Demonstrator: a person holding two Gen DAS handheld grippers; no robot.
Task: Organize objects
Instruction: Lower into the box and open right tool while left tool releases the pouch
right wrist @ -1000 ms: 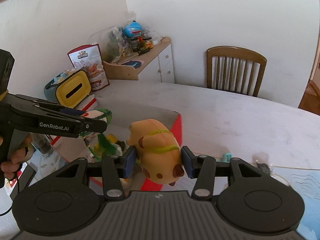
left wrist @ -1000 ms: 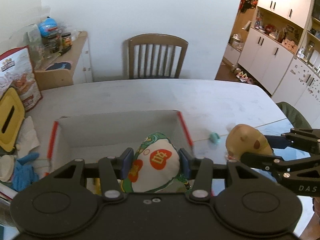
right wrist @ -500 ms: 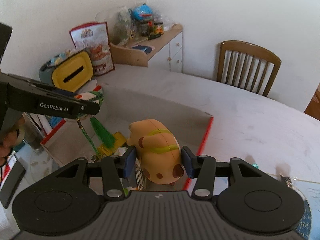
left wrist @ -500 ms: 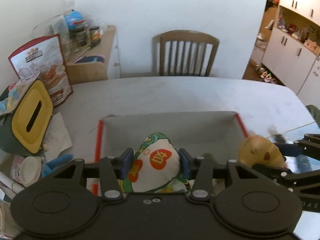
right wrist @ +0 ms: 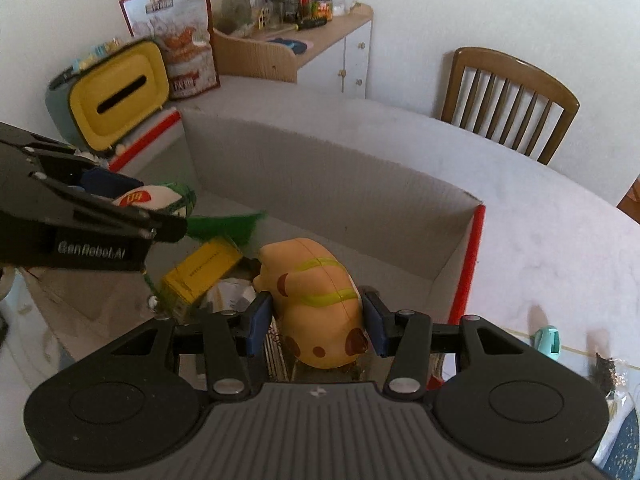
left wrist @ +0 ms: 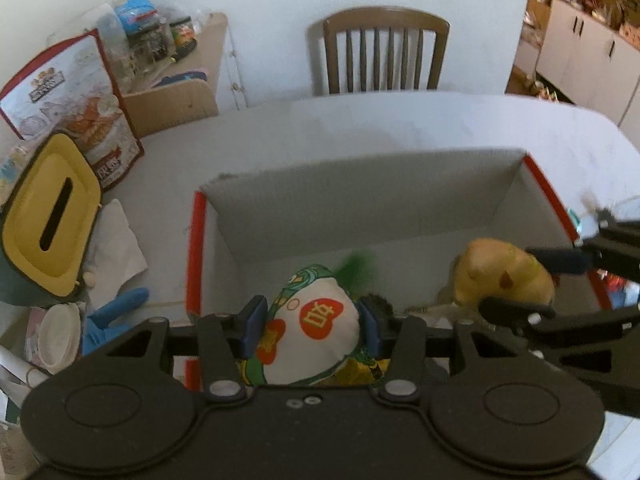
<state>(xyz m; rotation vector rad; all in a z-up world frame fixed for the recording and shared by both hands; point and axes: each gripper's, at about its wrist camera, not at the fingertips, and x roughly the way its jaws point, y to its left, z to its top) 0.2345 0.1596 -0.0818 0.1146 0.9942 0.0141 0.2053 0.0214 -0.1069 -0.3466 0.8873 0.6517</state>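
White walls and a wooden slat-back chair [left wrist: 386, 54] frame a pale marble-look counter [left wrist: 420, 124] that carries an open cardboard box [left wrist: 360, 204] with red edges. The left tool [left wrist: 310, 330] is pinching a white fabric pouch [left wrist: 312, 334] printed with red hearts and trimmed in green, its blue pads pressed against the pouch's two sides; a green tassel [left wrist: 356, 266] sticks out behind it. The pouch hangs over the near part of the box interior. The right tool [right wrist: 318, 322] is clamped on a tan plush animal [right wrist: 316, 300] with yellow-green stripes and brown spots, held between its pads above the box's near right corner. On the box floor, just left of the plush, lies a yellow carton [right wrist: 200, 274] among some papers. Outside the box on the left stand a yellow tissue holder [left wrist: 50, 218], a printed snack bag [left wrist: 68, 108] and a blue glove [left wrist: 112, 314]. A small mint-green item [right wrist: 546, 340] rests on the counter to the right.
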